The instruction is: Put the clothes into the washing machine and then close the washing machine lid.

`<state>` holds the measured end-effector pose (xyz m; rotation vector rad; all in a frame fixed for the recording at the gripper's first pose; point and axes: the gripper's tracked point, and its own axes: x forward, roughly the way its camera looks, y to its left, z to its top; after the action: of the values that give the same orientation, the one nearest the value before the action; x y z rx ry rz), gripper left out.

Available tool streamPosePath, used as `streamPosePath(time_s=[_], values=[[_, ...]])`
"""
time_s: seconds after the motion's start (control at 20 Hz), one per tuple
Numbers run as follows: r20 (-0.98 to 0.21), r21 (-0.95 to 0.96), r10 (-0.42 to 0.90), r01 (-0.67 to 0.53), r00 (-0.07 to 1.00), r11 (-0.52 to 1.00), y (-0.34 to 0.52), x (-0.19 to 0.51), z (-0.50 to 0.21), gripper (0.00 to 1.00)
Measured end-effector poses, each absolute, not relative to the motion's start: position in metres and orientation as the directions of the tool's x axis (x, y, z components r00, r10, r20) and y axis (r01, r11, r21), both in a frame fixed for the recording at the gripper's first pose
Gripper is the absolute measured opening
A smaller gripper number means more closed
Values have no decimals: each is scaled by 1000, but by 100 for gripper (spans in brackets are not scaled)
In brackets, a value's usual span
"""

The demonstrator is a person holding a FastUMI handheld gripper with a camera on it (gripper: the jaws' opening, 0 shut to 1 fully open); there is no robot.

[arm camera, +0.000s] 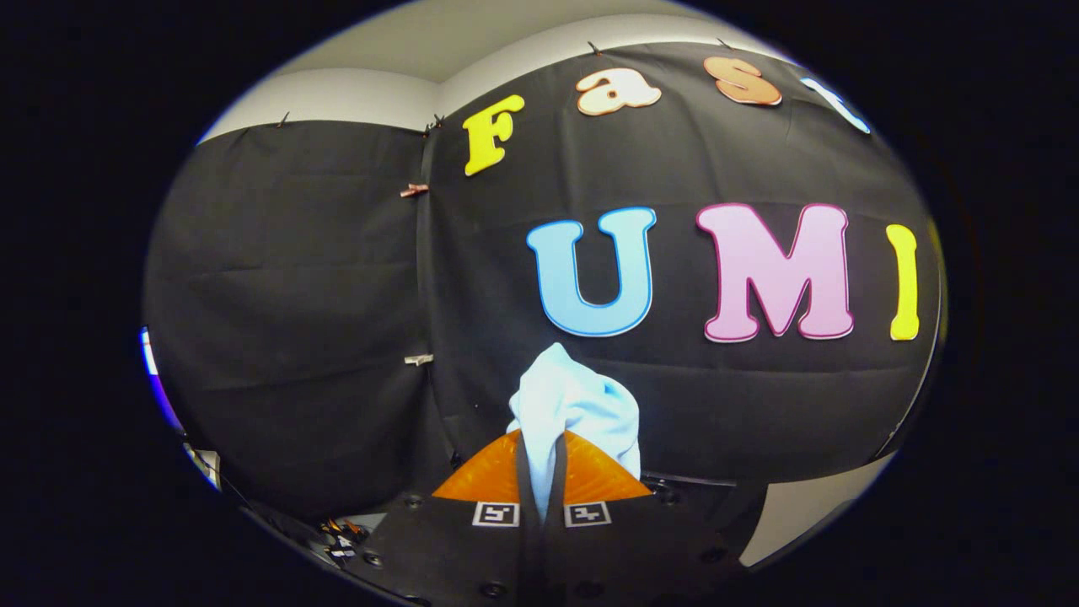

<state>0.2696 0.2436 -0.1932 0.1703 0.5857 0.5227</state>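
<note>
A pale blue piece of clothing [573,413] is pinched between the two fingers of my gripper [541,459]. The fingers stand close together with a strip of the cloth squeezed in the narrow gap. The rest of the cloth bunches up above and just beyond the fingertips. The gripper is lifted and points at the black cloth wall, with the garment hanging free in the air.
The black cloth wall [320,278] of the booth stands straight ahead, with a corner seam held by clips [415,190]. A white wall [354,93] shows above it. A light patch of floor or surface [801,514] lies low to the right of the fingers.
</note>
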Motion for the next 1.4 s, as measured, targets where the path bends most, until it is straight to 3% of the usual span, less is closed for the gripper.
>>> streamPosePath(time_s=[0.4,0.65,1.0,1.4], values=[[-653,311,563,-497,508,810,266,248,-323,5],[-749,339,581,-569,319,749,277,217,-382,5],[-843,298,501,-606,195,737,266,181,-422,6],[-903,313,421,-538,85,782,252,162,-444,7]])
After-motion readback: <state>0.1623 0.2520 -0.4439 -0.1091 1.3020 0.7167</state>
